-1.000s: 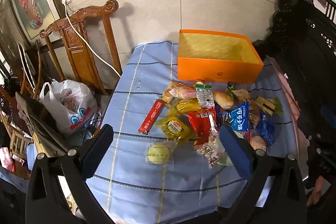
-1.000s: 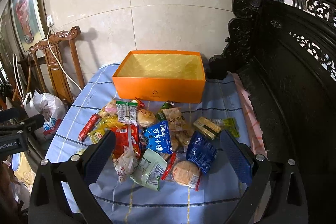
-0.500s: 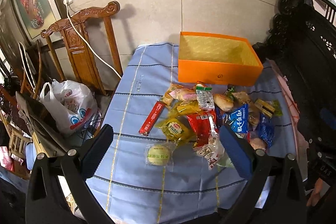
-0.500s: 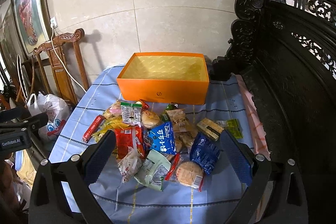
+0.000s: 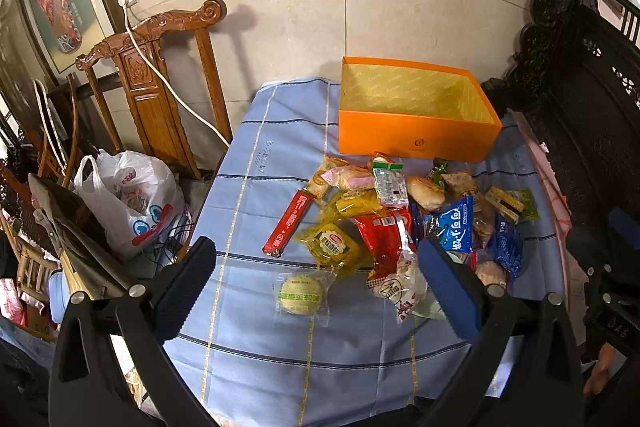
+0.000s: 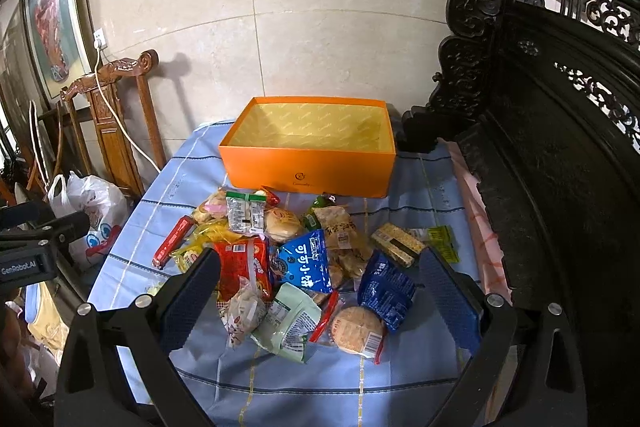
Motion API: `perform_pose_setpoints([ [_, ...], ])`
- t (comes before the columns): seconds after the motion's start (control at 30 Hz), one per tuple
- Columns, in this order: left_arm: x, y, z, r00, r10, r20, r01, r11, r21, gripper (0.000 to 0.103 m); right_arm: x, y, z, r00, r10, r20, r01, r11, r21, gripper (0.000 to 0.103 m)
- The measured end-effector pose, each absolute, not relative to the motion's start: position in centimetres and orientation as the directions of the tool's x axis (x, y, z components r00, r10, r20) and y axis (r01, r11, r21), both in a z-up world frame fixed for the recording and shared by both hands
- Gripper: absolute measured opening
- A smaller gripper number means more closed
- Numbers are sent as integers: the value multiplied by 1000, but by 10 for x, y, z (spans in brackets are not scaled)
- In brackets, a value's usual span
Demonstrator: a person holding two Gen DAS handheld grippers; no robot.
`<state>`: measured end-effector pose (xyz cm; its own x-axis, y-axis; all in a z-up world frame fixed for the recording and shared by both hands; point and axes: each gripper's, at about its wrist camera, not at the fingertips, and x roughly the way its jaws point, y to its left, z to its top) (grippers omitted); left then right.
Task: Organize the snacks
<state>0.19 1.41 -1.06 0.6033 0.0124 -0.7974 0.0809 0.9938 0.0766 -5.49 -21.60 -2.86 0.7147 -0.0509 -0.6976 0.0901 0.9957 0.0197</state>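
An empty orange box [image 5: 416,139] [image 6: 308,167] stands at the far end of a table under a blue striped cloth [image 5: 256,347] [image 6: 424,387]. In front of it lies a heap of several wrapped snacks: a red stick pack [image 5: 289,223], a round yellow-green cake [image 5: 301,294], a blue bag [image 6: 307,265], a round cracker [image 6: 354,330]. My left gripper [image 5: 316,291] hovers open above the near left of the heap, holding nothing. My right gripper [image 6: 318,301] hangs open over the near side of the heap, also with nothing in it.
A carved wooden chair [image 5: 160,83] with a white cable and a white plastic bag [image 5: 128,203] stand left of the table. Dark carved furniture [image 6: 560,147] runs along the right side. A tiled wall rises behind the box. The other gripper's body [image 6: 28,247] shows at the left.
Both wrist views have drifted slightly back and up; the box and snacks sit a little lower in each frame. No snack has moved and both grippers stay open.
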Motion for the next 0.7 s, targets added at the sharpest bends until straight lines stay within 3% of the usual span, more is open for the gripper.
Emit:
perform_pose_setpoints([
  [0.4,23,30,-37,598,0,-801,76,995,57,99,-44,-228,-42,693,-58,-719,117,993,33,100],
  [0.53,31,54,-85,584,-42,-811,95,995,17,99,-37,-245,-79,625,-80,-777,162,986,29,99],
  [0.7,26,63,-154,539,-1,-842,130,988,82,99,-40,-262,-142,497,-70,-865,210,977,41,99],
])
